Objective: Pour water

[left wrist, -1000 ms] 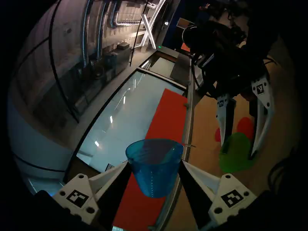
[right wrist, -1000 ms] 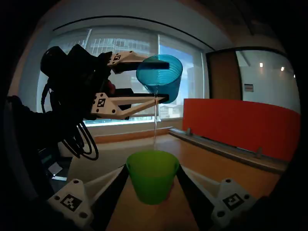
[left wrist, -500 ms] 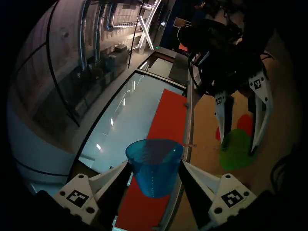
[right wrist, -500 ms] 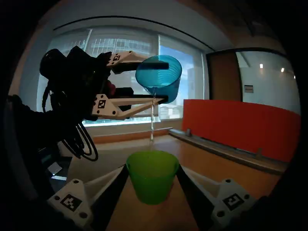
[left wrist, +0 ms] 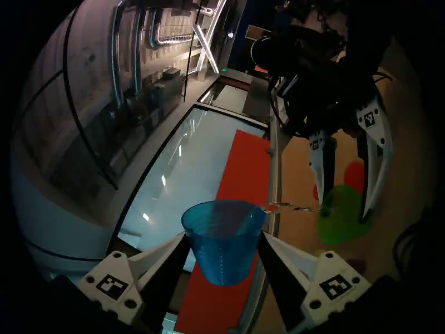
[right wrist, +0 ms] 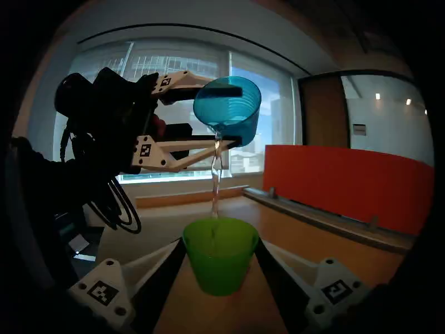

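My left gripper (left wrist: 222, 253) is shut on a translucent blue cup (left wrist: 223, 240), tipped on its side high above the table. In the right gripper view the same blue cup (right wrist: 227, 108) hangs at the upper middle between the left gripper's white fingers (right wrist: 178, 156). A stream of water (right wrist: 214, 178) falls from its rim into the green cup (right wrist: 220, 253). My right gripper (right wrist: 221, 261) is shut on that green cup, held upright below. In the left gripper view the green cup (left wrist: 340, 214) sits between the right gripper's fingers (left wrist: 321, 167), with the water stream (left wrist: 295, 208) reaching it.
A wooden table (right wrist: 311, 234) runs under both cups. An orange partition (right wrist: 350, 181) with a metal rail stands along its right side. Large windows (right wrist: 167, 67) are behind the left gripper. A red patch (left wrist: 354, 176) lies on the table beside the green cup.
The blue cup has tilted further and shifted slightly left. The thin trickle has grown into a thicker stream falling into the green cup. The green cup has stayed in place.
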The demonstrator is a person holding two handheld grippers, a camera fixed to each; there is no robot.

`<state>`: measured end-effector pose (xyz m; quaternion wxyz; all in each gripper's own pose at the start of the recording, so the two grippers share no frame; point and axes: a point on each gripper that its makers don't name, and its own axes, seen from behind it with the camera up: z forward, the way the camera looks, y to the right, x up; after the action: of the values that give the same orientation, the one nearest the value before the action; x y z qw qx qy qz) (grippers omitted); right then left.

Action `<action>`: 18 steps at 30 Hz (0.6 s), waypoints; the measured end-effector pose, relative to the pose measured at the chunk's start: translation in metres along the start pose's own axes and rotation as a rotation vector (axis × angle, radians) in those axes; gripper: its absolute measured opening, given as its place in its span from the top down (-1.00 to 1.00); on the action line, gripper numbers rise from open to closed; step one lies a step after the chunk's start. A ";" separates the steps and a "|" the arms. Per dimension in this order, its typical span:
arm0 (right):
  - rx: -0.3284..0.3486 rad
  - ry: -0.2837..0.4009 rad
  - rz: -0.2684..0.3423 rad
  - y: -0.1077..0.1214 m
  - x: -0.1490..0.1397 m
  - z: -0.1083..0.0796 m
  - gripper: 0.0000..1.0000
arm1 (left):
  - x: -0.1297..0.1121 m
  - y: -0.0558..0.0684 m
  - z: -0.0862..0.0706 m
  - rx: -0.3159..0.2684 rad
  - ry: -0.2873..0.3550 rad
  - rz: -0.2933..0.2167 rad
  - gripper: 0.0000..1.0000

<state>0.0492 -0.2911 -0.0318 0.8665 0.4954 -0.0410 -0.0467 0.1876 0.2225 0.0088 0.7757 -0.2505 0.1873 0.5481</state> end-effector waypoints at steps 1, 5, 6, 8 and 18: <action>0.000 0.001 -0.001 0.000 0.000 0.000 -0.82 | 0.000 -0.001 0.000 0.001 0.001 0.002 -0.64; -0.001 0.002 -0.004 -0.001 0.001 -0.001 -0.82 | 0.001 -0.004 -0.001 0.007 0.004 0.014 -0.64; -0.001 0.002 -0.005 -0.001 0.001 -0.001 -0.82 | 0.002 -0.004 -0.001 0.008 0.004 0.018 -0.64; 0.000 0.003 -0.006 -0.002 0.002 -0.001 -0.82 | 0.002 -0.004 0.000 0.009 0.005 0.028 -0.64; 0.001 0.011 -0.010 -0.003 0.006 -0.001 -0.82 | 0.005 -0.008 0.001 0.017 0.009 0.058 -0.64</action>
<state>0.0551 -0.2927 -0.0352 0.8661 0.4963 -0.0340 -0.0482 0.1972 0.2248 0.0078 0.7607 -0.2410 0.2027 0.5677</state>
